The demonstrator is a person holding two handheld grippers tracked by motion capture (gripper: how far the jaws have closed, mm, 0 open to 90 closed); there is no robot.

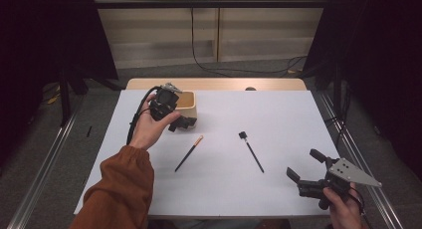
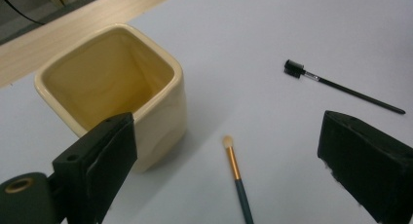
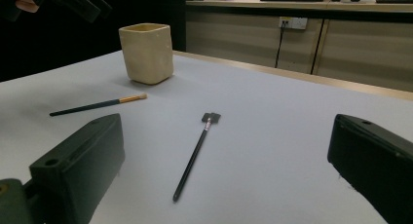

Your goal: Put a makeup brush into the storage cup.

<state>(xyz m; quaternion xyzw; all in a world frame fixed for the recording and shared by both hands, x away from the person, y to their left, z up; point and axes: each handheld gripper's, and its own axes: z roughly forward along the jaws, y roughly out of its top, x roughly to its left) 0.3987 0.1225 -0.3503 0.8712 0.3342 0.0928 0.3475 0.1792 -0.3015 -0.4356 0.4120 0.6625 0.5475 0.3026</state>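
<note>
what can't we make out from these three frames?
- Cream cup: in the high view, the left hand-held gripper covers its near wall.
- Cup floor: in the left gripper view, the cup's near rim hides it.
- Gold-banded brush: handle end cut off by the bottom edge there.
- Small black brush: head too small in the high view.

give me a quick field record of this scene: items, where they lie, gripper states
surface: white table
cup: cream square cup, upright, empty, far left
brush: gold-banded brush, flat, in front of the cup
comb wand: black comb-tipped wand, flat, mid-table
left gripper: jaws open, nothing between them, held above the cup's near side
right gripper: jaws open, nothing between them, near right corner
</note>
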